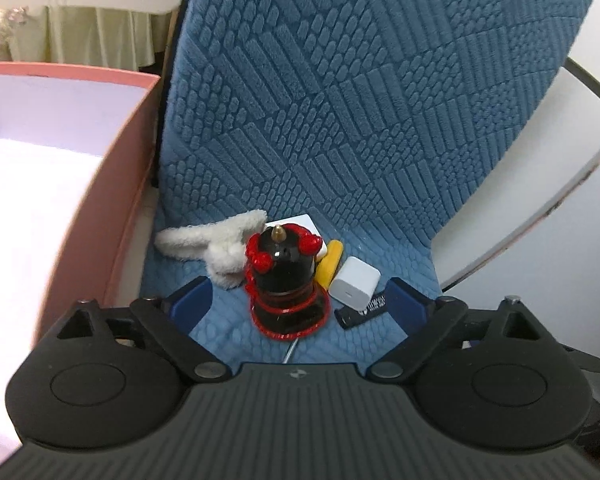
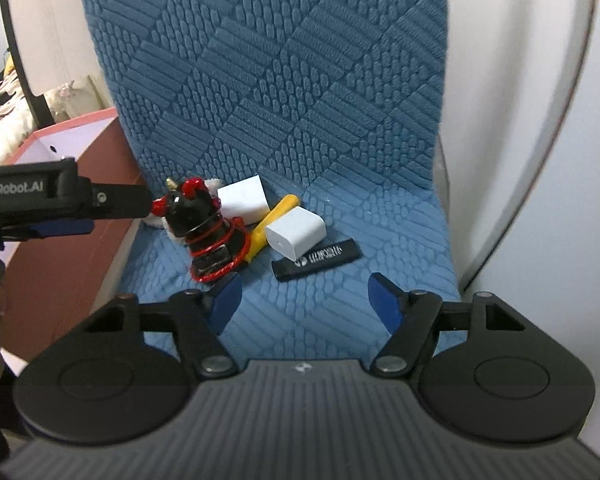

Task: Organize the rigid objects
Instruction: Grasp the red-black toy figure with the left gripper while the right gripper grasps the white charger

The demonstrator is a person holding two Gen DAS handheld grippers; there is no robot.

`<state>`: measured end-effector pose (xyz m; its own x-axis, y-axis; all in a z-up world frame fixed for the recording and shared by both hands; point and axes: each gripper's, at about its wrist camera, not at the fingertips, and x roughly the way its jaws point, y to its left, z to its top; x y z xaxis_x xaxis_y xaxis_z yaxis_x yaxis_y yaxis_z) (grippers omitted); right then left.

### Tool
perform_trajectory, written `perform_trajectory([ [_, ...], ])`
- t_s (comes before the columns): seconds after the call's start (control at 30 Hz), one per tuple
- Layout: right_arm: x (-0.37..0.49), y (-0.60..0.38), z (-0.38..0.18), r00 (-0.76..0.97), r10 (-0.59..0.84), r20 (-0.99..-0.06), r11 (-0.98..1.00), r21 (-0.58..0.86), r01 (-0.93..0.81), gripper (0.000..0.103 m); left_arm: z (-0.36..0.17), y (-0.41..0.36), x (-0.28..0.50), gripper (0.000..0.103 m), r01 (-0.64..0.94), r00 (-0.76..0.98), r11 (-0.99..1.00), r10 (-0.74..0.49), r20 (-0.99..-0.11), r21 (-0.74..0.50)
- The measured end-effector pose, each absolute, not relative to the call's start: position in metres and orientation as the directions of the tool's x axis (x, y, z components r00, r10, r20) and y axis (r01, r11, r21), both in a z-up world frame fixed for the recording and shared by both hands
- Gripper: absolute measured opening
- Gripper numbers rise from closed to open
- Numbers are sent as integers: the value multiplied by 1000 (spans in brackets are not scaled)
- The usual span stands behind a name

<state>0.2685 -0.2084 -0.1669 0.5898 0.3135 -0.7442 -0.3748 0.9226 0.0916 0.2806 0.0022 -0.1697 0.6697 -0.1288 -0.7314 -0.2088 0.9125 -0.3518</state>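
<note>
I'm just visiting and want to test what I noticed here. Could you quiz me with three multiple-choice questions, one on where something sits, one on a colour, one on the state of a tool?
1. Where is the pink box?
A. left of the blue seat cushion
B. on the cushion
C. right of it

2. What colour is the charger cube?
A. black
B. white
C. yellow

3. How is the right tool?
A. shut on the figurine
B. shut on nothing
C. open, holding nothing

Answers: 1 A, its pink wall rises along the cushion's left edge. 2 B, it is plain white beside the black-and-red figurine. 3 C, its blue fingers stand wide apart over bare cushion.
</note>
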Motion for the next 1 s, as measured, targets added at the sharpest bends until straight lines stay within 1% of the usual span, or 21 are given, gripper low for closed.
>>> perform_trajectory([
  [0.13, 293, -197, -185, 580, 306, -755, 917, 70, -393, 72, -188, 4, 298, 87, -209, 656, 906, -149, -740, -368],
  [0.27, 315, -186, -200, 563, 334, -756, 899, 76, -432, 72, -207, 4, 316, 86, -207, 635, 904, -168, -754, -375],
  [0.53, 346, -166, -229, 535, 339, -773, 881, 62, -469, 71, -234, 9, 342, 86, -223, 613, 889, -191, -767, -400],
  [0.6, 349, -161, -232, 546, 339, -766, 874, 42, -484, 71, -238, 9, 346, 86, -227, 606, 893, -182, -774, -388],
  [0.7, 356, -160, -234, 552, 345, -759, 870, 38, -491, 71, -246, 11, 351, 86, -244, 592, 881, -195, -782, -404],
  [0.77, 359, -160, -235, 552, 354, -755, 864, 37, -503, 70, -250, 12, 351, 82, -261, 597, 871, -194, -779, -416],
  [0.83, 359, -160, -234, 555, 362, -749, 851, 22, -525, 68, -252, 12, 353, 71, -261, 593, 872, -195, -782, -415],
  [0.87, 359, -159, -234, 552, 369, -748, 845, 23, -534, 63, -252, 11, 353, 68, -261, 587, 873, -195, -785, -412],
  [0.9, 358, -160, -234, 545, 376, -749, 840, 29, -541, 60, -253, 10, 353, 65, -265, 583, 874, -191, -790, -408],
  [1.0, 357, -158, -232, 550, 359, -754, 839, 3, -544, 60, -252, 7, 352, 62, -265, 582, 875, -190, -790, -406],
])
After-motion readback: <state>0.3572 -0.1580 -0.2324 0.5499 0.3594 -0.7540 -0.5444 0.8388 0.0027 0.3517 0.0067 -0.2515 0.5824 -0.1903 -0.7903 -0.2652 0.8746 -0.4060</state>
